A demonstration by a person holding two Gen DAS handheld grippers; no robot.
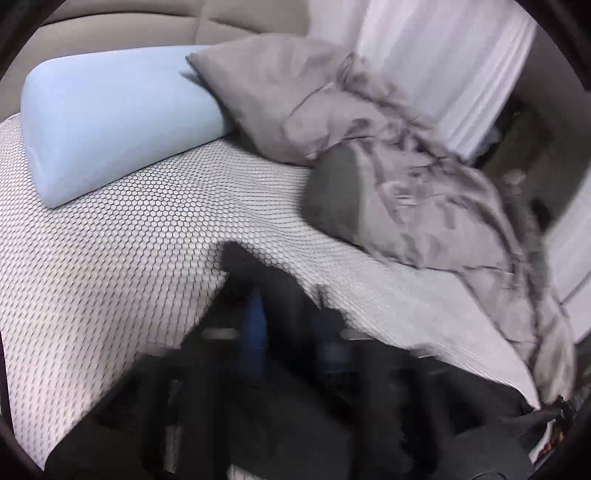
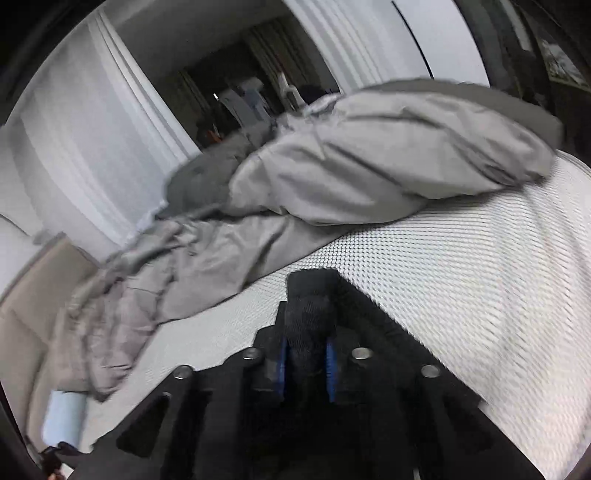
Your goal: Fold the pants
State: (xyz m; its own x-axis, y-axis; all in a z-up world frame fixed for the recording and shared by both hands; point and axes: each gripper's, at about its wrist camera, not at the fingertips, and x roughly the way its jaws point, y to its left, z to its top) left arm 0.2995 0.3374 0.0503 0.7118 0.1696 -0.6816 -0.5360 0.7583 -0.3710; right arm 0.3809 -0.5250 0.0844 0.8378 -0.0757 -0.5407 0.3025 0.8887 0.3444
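The black pants point(image 1: 461, 391) lie bunched low in the left wrist view on the white mesh mattress point(image 1: 129, 240). My left gripper point(image 1: 293, 332) is blurred. Its blue pads point(image 1: 255, 332) stand well apart, and a fold of the black cloth rises over and between them without being pinched. In the right wrist view my right gripper point(image 2: 306, 321) is shut on a thick wad of the black pants point(image 2: 388, 339). The knit cloth fills the gap between its blue pads point(image 2: 282, 369) and trails off to the right over the mattress point(image 2: 461, 277).
A light blue pillow point(image 1: 110, 122) and a grey pillow point(image 1: 266, 92) lean on the beige headboard point(image 1: 129, 22). A rumpled grey duvet point(image 1: 424, 192) point(image 2: 369, 158) is heaped along the far side, in front of white curtains point(image 1: 443, 55) point(image 2: 92, 129).
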